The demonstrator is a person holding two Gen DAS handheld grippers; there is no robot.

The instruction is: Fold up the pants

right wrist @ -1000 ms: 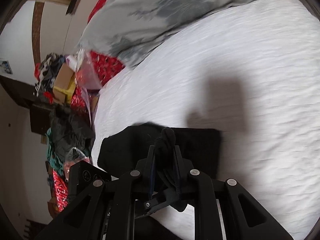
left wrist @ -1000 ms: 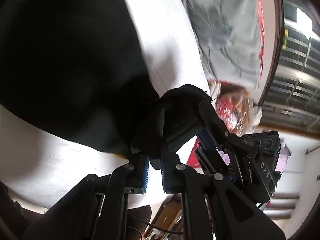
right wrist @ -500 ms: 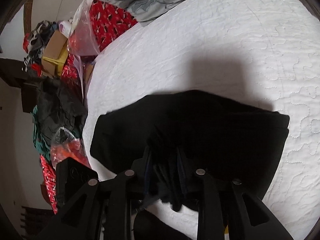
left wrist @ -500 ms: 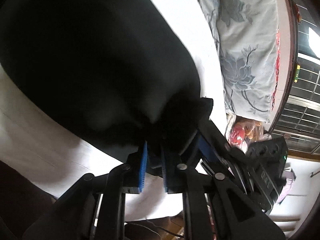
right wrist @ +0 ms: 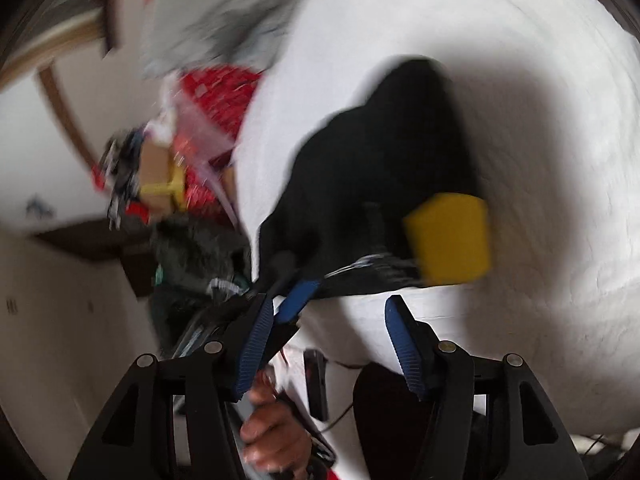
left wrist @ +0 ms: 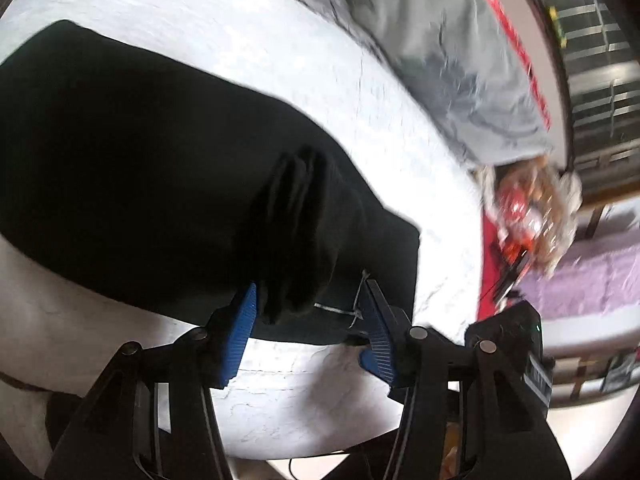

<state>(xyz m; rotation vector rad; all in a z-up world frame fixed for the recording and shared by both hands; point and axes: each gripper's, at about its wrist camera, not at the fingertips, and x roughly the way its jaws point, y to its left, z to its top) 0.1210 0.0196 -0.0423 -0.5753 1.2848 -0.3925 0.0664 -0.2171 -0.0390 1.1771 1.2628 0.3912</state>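
The black pants (left wrist: pixel 152 168) lie folded on the white quilted bed (left wrist: pixel 304 80). In the left wrist view a bunched fold of the pants (left wrist: pixel 296 232) rises just beyond my left gripper (left wrist: pixel 308 300), whose blue-padded jaws stand wide apart and grip nothing. In the blurred right wrist view the pants (right wrist: pixel 384 184) lie ahead with a yellow tag (right wrist: pixel 448 236) at their near right corner. My right gripper (right wrist: pixel 332 312) is open and empty over the bed's near edge. The left gripper's blue pad (right wrist: pixel 298 300) shows beside it.
A grey flowered pillow (left wrist: pixel 440 48) lies at the bed's far side. Red bags and clutter (right wrist: pixel 208 112) sit beside the bed on the left in the right wrist view. The person's hand (right wrist: pixel 272 436) shows below the right gripper.
Both grippers were shut on the pants' edge; both have now opened and let it go onto the bed. Both views are swinging, the right one strongly blurred.
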